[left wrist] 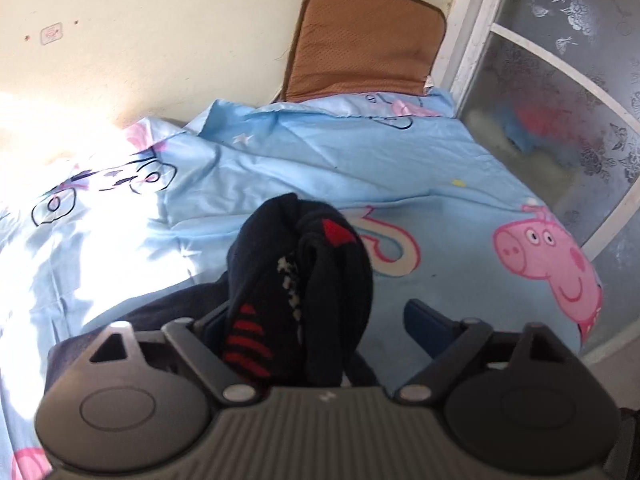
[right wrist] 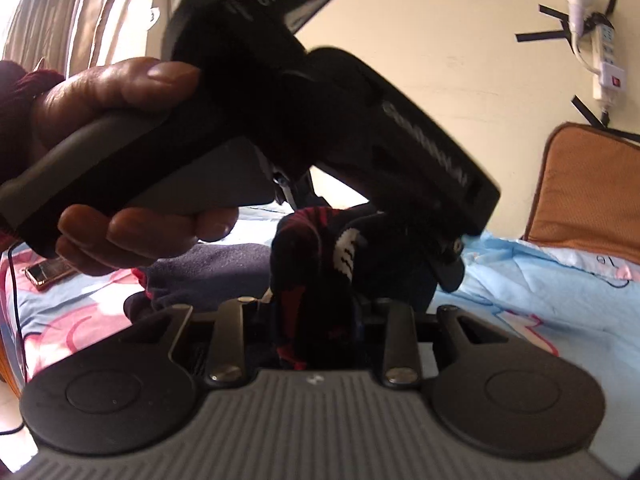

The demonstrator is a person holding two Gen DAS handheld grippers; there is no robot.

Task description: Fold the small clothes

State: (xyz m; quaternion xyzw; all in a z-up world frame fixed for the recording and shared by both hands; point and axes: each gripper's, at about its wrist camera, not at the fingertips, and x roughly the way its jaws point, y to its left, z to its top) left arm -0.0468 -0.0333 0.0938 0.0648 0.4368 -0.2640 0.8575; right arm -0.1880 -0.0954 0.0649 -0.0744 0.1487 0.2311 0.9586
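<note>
The step in hand looks like rolling or tucking a pair of dark socks into 1 bundle, and both grippers are on it.

In the left wrist view, the sock bundle (left wrist: 300,280), navy with red stripes and a white pattern, stands up between the fingers of the left gripper (left wrist: 316,316). Its jaws are spread: the bundle leans against the left-hand finger, while the right-hand finger (left wrist: 424,316) stands clear of it with a visible gap. So this gripper supports the cloth rather than pinching it.

In the right wrist view, the same bundle runs straight ahead into the right gripper (right wrist: 316,320), whose jaws stand fairly narrow with the cloth filling the space between them; it appears to be pinching the sock, though the pads themselves are hidden by fabric. Just above and ahead, a hand (right wrist: 120,160) holds the other gripper's handle.

More dark sock cloth (right wrist: 208,272) lies on the bed cover (left wrist: 400,160) to the left of the right gripper.

To do this well, I would keep the right pinch firm and low on the roll, close the left jaws before any pull, and keep the 2 tools from colliding.
</note>
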